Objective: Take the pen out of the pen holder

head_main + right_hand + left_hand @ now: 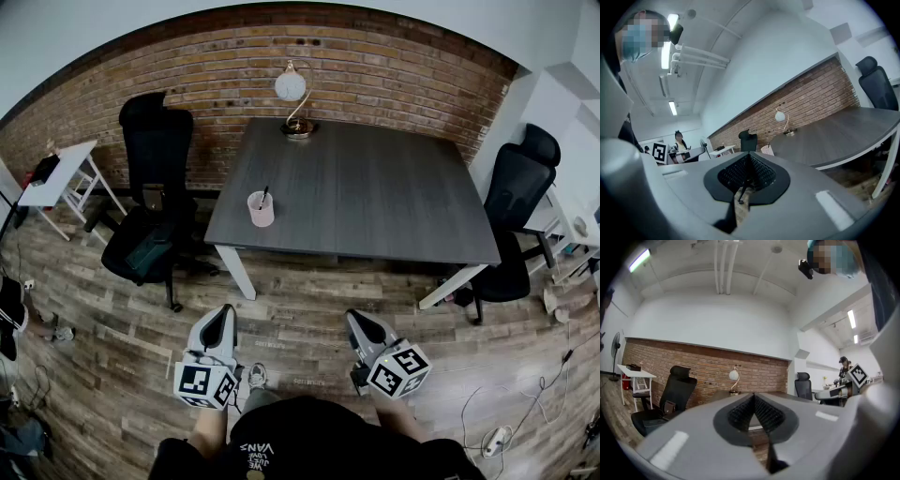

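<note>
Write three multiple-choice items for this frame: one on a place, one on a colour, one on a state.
1. Where on the table does the pen holder stand?
A) near its front left corner
B) at its centre
C) at its far right corner

2. What colour is the pen holder?
A) black
B) pink
C) green

3. What state is the pen in?
A) standing in the pen holder
B) lying flat on the table
C) hanging off the table's edge

Key:
1 A, the head view shows it close to that corner.
2 B, its wall is pale pink.
3 A, the dark pen sticks up from the pen holder's mouth.
</note>
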Motion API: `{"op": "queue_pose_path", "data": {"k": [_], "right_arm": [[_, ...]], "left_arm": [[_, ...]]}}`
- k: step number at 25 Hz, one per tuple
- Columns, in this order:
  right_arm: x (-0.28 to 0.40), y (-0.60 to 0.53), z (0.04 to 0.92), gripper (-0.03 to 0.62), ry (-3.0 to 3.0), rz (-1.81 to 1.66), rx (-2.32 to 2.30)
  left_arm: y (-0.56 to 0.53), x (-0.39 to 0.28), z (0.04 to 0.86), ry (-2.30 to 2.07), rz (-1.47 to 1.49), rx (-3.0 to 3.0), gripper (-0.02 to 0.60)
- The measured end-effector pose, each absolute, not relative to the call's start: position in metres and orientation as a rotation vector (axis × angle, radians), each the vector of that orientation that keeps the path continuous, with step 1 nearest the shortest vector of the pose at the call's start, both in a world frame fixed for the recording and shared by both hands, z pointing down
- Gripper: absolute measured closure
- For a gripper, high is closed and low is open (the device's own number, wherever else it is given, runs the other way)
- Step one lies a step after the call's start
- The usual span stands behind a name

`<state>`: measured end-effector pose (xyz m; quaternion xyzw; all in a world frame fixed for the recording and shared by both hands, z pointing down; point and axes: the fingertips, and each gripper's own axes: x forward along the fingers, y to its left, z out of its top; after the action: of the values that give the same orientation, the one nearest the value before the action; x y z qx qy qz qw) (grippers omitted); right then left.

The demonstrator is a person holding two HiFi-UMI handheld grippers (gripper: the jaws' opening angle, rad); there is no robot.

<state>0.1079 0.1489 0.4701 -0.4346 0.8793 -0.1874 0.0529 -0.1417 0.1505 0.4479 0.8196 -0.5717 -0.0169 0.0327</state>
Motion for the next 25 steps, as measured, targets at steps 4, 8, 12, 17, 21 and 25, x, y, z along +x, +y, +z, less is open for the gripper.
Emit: {"op": "queue_pose_path", "data": {"k": [4, 8, 12, 17, 21, 25], "right_arm": [[0.116, 0.154, 0.467, 0.592, 2.673, -0.565, -1.312], [0.124, 0.156, 0.465, 0.592, 2.65, -0.555, -1.273], [0.129, 0.154, 0.464, 0.592, 2.64, -0.559, -1.253], [0.13, 0.143, 0.472, 0.592, 2.629, -0.596, -1.255], [0.126, 0.122, 0.477, 0.592, 2.613, -0.609, -1.29], [0.122, 0.095, 0.48, 0.592, 2.594, -0.629, -1.323]], "left_arm": [[0.157, -0.132, 0.454, -1.758, -0.05, 2.521, 0.529], [0.163, -0.122, 0.457, -1.758, -0.049, 2.529, 0.529], [0.163, -0.113, 0.459, -1.732, -0.052, 2.544, 0.528], [0.146, -0.109, 0.47, -1.666, -0.026, 2.541, 0.522], [0.113, -0.111, 0.477, -1.625, -0.026, 2.552, 0.468], [0.074, -0.114, 0.482, -1.577, -0.008, 2.554, 0.423]]}}
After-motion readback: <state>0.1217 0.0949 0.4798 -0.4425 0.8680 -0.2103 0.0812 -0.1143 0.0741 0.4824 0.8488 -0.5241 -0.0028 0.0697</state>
